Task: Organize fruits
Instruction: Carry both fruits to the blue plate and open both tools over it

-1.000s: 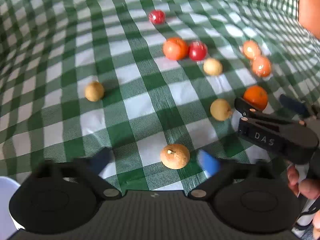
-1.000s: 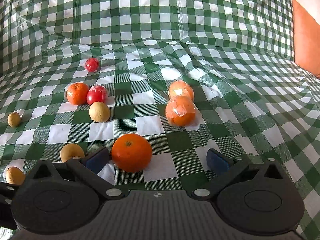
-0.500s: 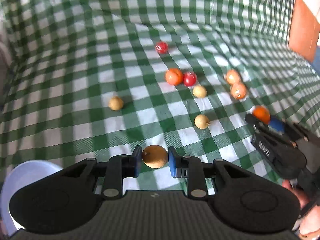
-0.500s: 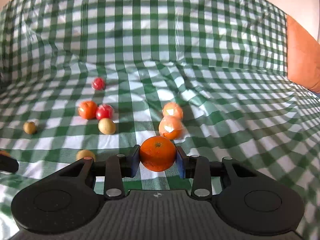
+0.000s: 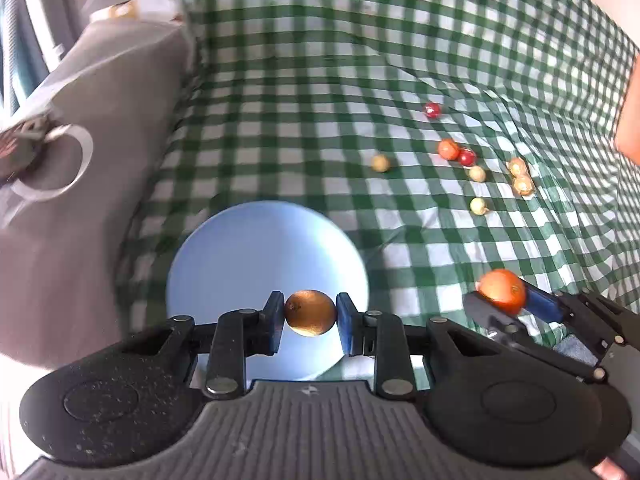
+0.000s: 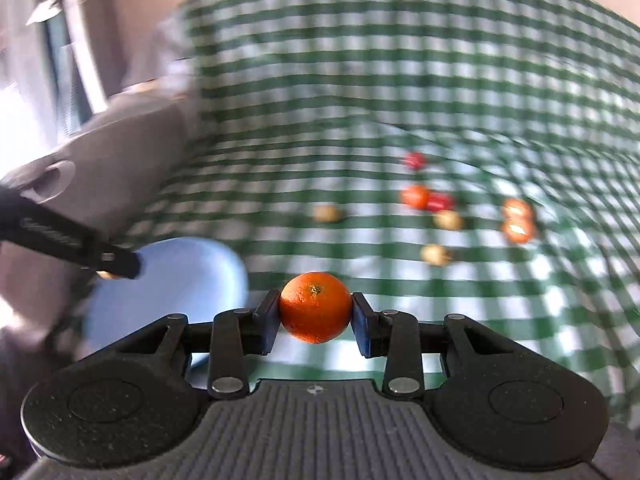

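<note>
Since half a second ago, when both grippers had only just clamped their fruit low over the cloth (image 5: 400,240), each has lifted and swung left, and a pale blue plate (image 5: 224,248) has come into full view. That suggests the carry is nearly over and release onto the plate comes next. The left gripper (image 5: 310,316) is closed on a brown fruit (image 5: 310,313) and hangs over the plate's near part, tilted down at it. The right gripper (image 6: 316,316) is closed on an orange (image 6: 315,306) and trails to the right; motion blur makes it hard to say, but it seems not yet above the plate. Eight fruits (image 5: 478,174) lie scattered on the cloth, well apart from the plate.
</note>
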`<action>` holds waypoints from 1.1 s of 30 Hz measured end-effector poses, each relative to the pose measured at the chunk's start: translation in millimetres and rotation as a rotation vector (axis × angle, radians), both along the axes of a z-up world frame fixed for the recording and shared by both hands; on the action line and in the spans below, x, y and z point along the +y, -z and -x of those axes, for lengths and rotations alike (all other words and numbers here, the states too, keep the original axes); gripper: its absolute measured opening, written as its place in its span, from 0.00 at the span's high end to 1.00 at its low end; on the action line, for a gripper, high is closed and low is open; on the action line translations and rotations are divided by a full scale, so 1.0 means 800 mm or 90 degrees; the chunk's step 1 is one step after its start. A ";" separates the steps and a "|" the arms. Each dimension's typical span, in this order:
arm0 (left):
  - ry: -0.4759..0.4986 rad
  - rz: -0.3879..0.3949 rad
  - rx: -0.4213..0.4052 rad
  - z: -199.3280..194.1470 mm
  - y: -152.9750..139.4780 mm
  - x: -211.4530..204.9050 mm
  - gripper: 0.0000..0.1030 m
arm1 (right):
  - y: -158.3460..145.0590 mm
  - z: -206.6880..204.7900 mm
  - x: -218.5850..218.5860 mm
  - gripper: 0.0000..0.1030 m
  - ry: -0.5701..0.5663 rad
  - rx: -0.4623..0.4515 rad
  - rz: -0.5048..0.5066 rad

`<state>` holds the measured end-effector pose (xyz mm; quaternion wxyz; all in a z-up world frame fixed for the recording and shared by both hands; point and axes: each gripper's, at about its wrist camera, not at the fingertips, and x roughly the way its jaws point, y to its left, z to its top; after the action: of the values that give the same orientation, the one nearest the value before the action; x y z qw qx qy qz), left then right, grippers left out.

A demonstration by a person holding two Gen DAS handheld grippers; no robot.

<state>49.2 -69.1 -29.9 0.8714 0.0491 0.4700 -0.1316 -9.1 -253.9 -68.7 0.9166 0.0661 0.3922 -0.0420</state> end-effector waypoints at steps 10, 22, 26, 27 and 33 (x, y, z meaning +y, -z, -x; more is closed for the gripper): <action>-0.054 0.044 -0.029 0.016 -0.023 0.077 0.70 | -0.039 -0.005 0.104 0.62 -0.123 -0.006 0.042; -0.064 0.047 -0.015 -0.006 -0.004 0.075 0.70 | -0.018 -0.015 0.090 0.62 -0.111 0.042 0.041; -0.065 0.042 -0.003 -0.022 0.009 0.074 0.70 | -0.010 -0.026 0.091 0.62 -0.115 0.052 0.043; -0.066 0.041 0.002 -0.028 0.013 0.074 0.70 | -0.007 -0.031 0.091 0.62 -0.116 0.055 0.042; -0.068 0.030 0.019 -0.059 0.034 0.072 0.70 | 0.014 -0.059 0.099 0.62 -0.128 0.075 0.041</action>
<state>96.1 -11.7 -57.5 0.8711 0.0015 0.4816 -0.0964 37.7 -175.0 -79.8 0.8931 -0.0057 0.4484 0.0341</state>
